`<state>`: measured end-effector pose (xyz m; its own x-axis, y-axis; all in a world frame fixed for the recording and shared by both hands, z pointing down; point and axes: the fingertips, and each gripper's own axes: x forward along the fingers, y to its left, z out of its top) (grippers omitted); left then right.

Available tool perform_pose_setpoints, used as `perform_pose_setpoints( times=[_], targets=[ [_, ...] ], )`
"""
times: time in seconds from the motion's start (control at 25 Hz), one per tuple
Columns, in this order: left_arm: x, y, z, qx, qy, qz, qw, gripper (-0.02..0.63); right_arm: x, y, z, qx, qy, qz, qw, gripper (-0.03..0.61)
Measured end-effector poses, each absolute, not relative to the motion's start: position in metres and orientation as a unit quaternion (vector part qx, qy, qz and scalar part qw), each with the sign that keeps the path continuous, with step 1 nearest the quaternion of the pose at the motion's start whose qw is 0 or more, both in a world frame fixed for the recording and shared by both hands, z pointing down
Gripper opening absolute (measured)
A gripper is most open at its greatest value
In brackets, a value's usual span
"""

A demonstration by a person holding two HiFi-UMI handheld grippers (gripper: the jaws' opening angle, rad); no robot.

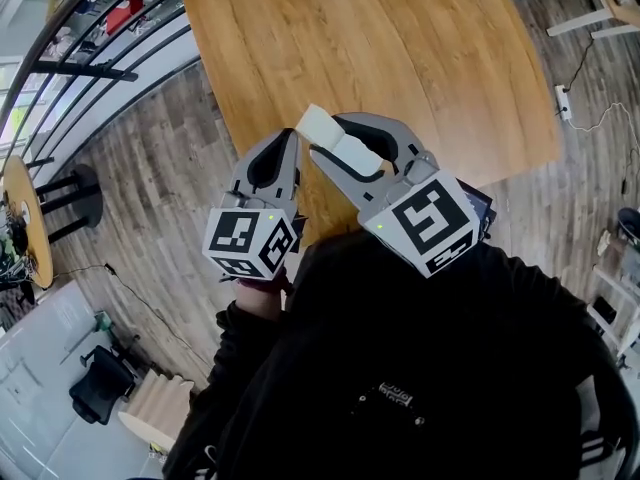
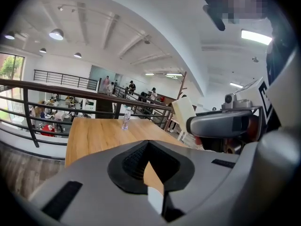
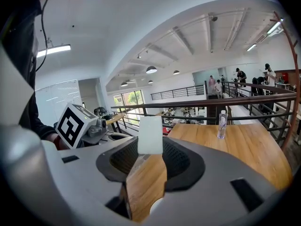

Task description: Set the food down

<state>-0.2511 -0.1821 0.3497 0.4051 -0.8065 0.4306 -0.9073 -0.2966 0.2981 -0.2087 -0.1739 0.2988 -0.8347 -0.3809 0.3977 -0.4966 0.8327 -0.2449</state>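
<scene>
A pale cream block of food (image 1: 318, 123) is pinched between the jaws of my right gripper (image 1: 332, 138), held in the air over the near edge of the wooden table (image 1: 400, 48). In the right gripper view the food (image 3: 150, 133) stands upright between the jaw tips of the right gripper (image 3: 151, 150), with the table top behind it. My left gripper (image 1: 290, 144) sits just left of it, jaws together and holding nothing. In its own view the left gripper (image 2: 149, 146) shows only a thin sliver of table between the jaws.
A clear water bottle (image 3: 222, 124) stands at the far end of the table, also in the left gripper view (image 2: 125, 119). A metal railing (image 1: 90, 68) runs beyond the table's left side. A power strip (image 1: 563, 103) and cable lie on the floor at right.
</scene>
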Motion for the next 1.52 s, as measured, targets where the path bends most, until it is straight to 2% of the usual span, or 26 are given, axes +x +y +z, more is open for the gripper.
perform_pose_setpoints(
  times=[0.48,0.92,1.52],
  targets=[
    [-0.254,-0.179,0.360,0.787,-0.549,0.115,0.254,-0.002,-0.214,-0.179,0.313,0.218,-0.947,0.174,0.161,0.170],
    [-0.248,-0.179,0.374,0.782,-0.550,0.094,0.278,-0.002,-0.205,-0.176,0.339,0.222,-0.939,0.194,0.177,0.170],
    [-0.240,-0.173,0.409,0.773,-0.544,0.116,0.306,-0.002,-0.196,-0.178,0.382,0.221,-0.931,0.214,0.199,0.170]
  ],
)
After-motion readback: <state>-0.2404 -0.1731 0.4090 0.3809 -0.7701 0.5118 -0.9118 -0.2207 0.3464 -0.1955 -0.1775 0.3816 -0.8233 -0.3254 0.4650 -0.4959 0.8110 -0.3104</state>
